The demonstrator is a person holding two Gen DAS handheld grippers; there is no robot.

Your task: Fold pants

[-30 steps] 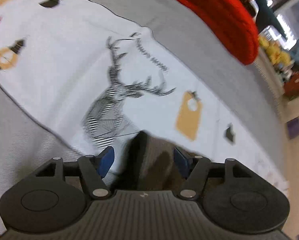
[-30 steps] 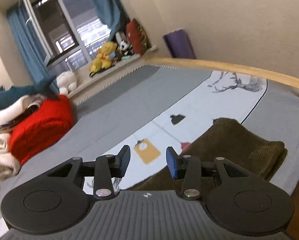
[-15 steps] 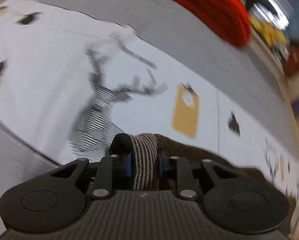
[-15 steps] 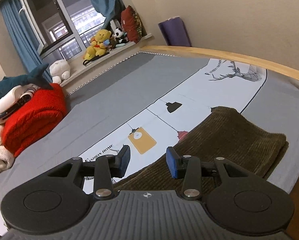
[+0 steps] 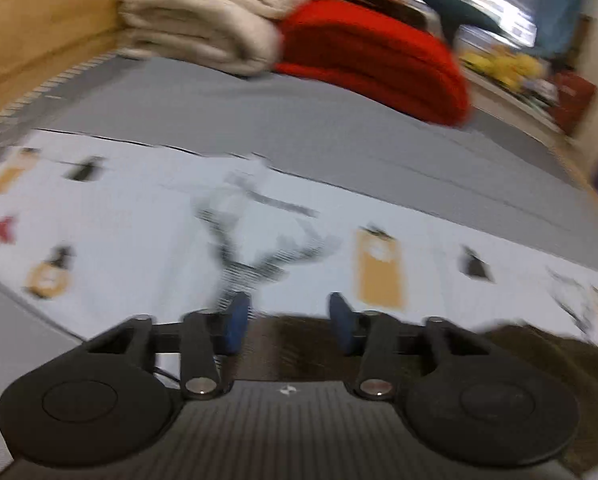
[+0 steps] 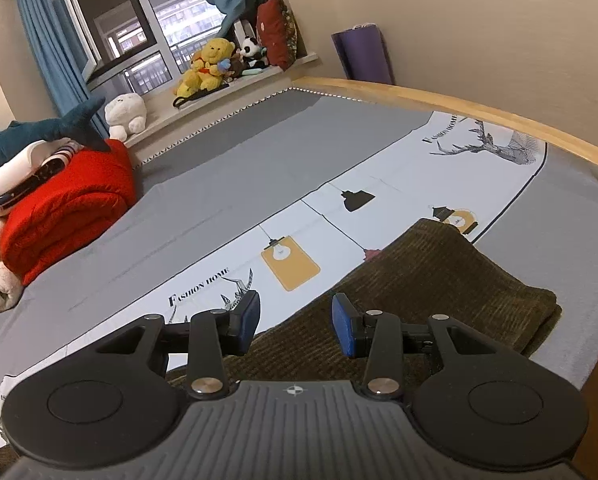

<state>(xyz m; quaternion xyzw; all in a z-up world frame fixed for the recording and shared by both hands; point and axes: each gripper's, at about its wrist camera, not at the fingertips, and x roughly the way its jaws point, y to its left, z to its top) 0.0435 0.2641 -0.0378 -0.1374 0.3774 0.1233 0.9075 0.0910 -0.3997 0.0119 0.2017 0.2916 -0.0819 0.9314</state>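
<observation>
Left gripper (image 5: 285, 322): fingers spread apart with nothing between the blue pads; it hovered just over the near edge of the pants; the view was blurred.
Right gripper (image 6: 295, 328): fingers spread, nothing pinched; it was poised above the pants.
Pants (image 6: 427, 292): dark brown, ribbed fabric, folded into a long flat stack; they lay on the bed at its near side, partly over the white printed band and partly over the grey sheet, one end close to the wooden bed rail (image 6: 479, 106).
Bed sheet (image 6: 227, 168): grey, with a white band (image 6: 399, 184) printed with deer, lamps and lettering.
Red blanket (image 6: 67, 208): folded, at the far side of the bed, well apart from the pants.
Cream blankets (image 5: 203, 12): stacked beside the red blanket.
Window sill (image 6: 239, 84): carried a yellow plush bear (image 6: 209, 64) and other soft toys, with blue curtains (image 6: 55, 40) beside the window.
</observation>
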